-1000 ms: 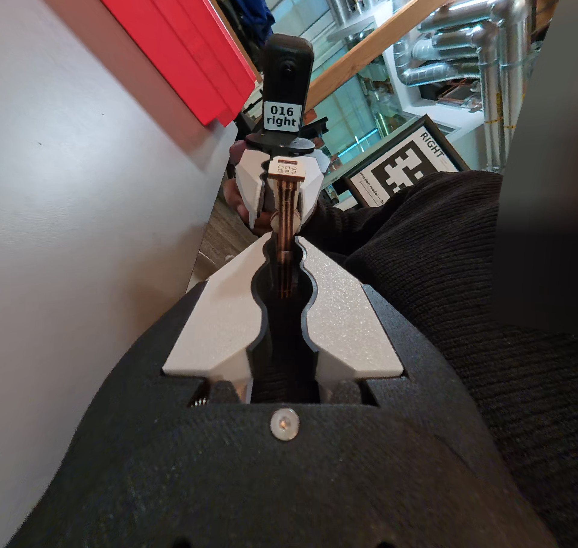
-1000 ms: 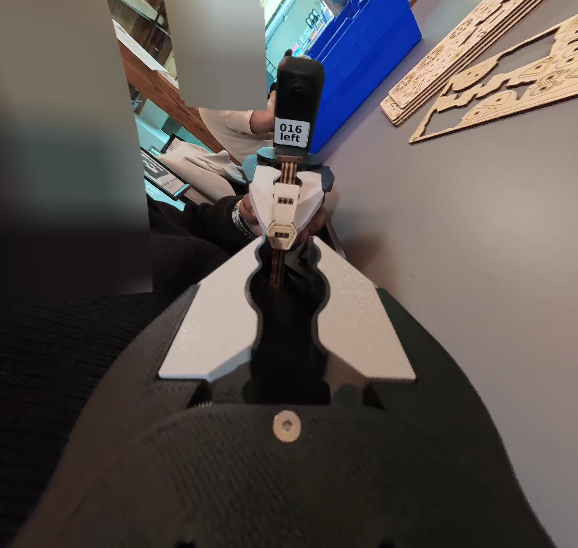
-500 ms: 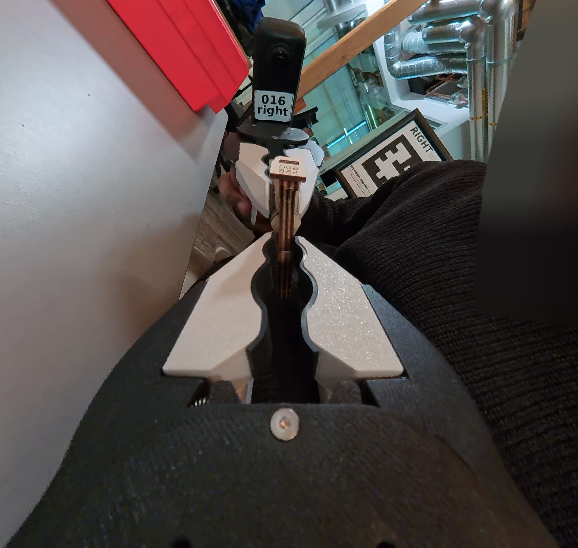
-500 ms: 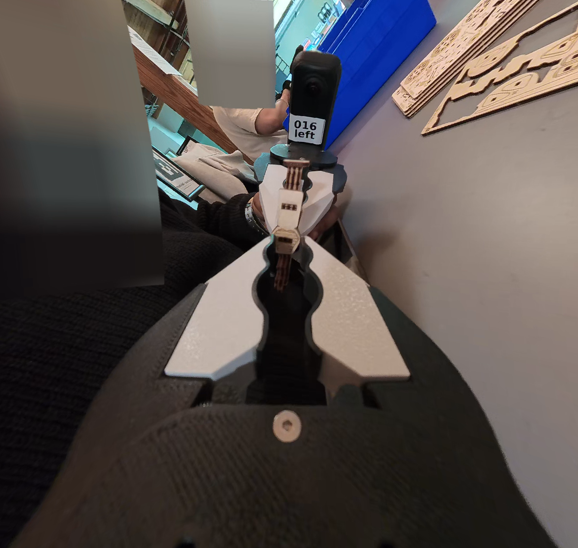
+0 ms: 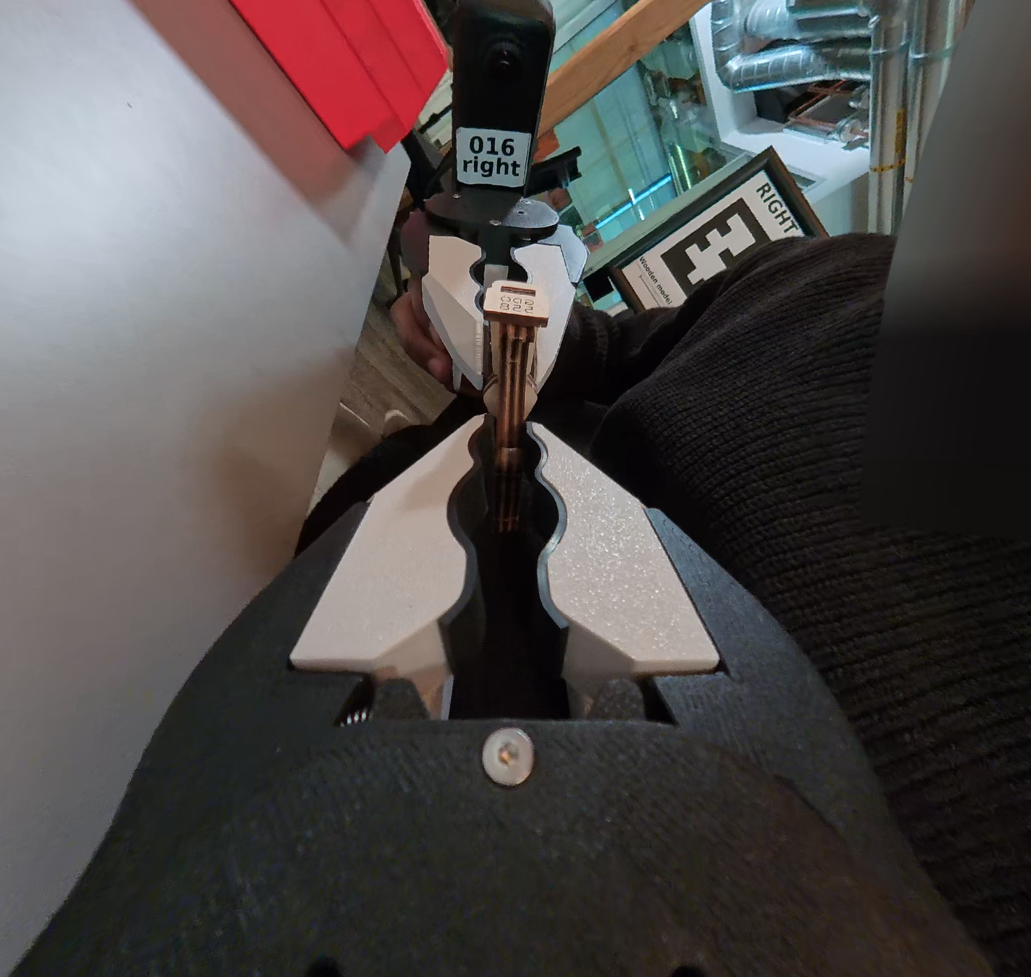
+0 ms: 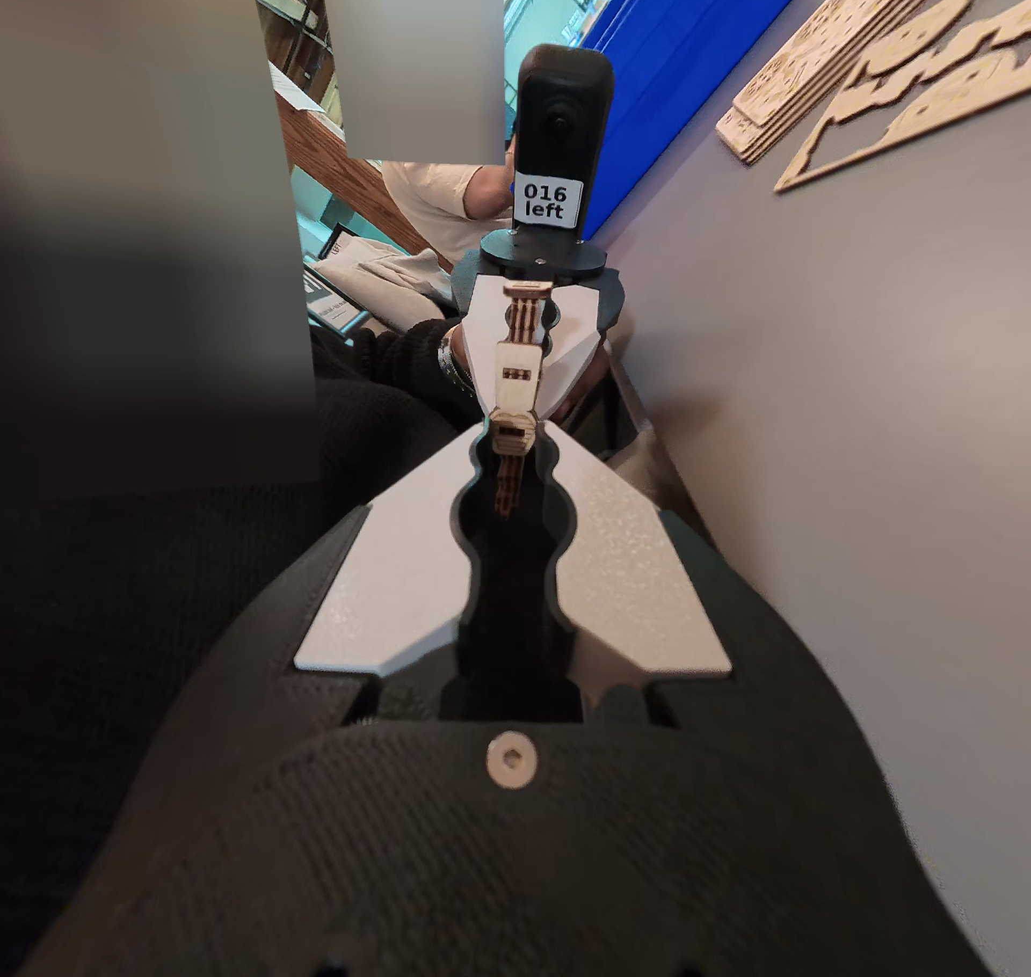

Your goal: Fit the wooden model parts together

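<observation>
You have two grippers meeting nose to nose, and one wooden assembly spans the gap between them. Your left gripper is pinched nearly closed at its tips on the near end of that laminated strip. Three dark layers show on its edge, running toward 12 o'clock in the left wrist view. Your right gripper is likewise narrowed to a slim gap, clamping the other end of the assembly, where two pale cross blocks sit one behind the other along the strip.

In the right wrist view the grey table fills the 3 o'clock side. At 1 to 2 o'clock lies one stack of laser-cut wooden sheets, and just beside it one loose sheet frame with parts punched out. One blue bin stands at 1 o'clock. In the left wrist view one red bin sits at 11 o'clock — your black sleeve fills the 3 o'clock side.
</observation>
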The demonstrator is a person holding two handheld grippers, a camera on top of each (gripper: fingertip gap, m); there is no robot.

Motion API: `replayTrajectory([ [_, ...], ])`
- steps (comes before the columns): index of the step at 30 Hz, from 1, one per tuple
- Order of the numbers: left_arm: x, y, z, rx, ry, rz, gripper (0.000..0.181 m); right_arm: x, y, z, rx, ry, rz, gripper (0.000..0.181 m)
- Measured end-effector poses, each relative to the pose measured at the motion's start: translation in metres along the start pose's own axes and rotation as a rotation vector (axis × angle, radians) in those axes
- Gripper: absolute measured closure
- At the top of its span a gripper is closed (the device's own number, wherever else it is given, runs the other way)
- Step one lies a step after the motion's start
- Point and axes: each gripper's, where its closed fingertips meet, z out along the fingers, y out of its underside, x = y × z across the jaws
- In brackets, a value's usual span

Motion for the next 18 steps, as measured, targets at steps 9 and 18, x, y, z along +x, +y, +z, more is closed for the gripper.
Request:
replayTrajectory([
  [9,0.009,0.027,0.009,0.000,0.023,-0.050,0.175,-0.011,0.026,-0.003,0.035,0.082,-0.062,0.162],
  [18,0.008,0.025,0.008,-0.004,0.017,-0.022,0.174,-0.012,0.025,-0.001,0.025,0.069,-0.057,0.167],
])
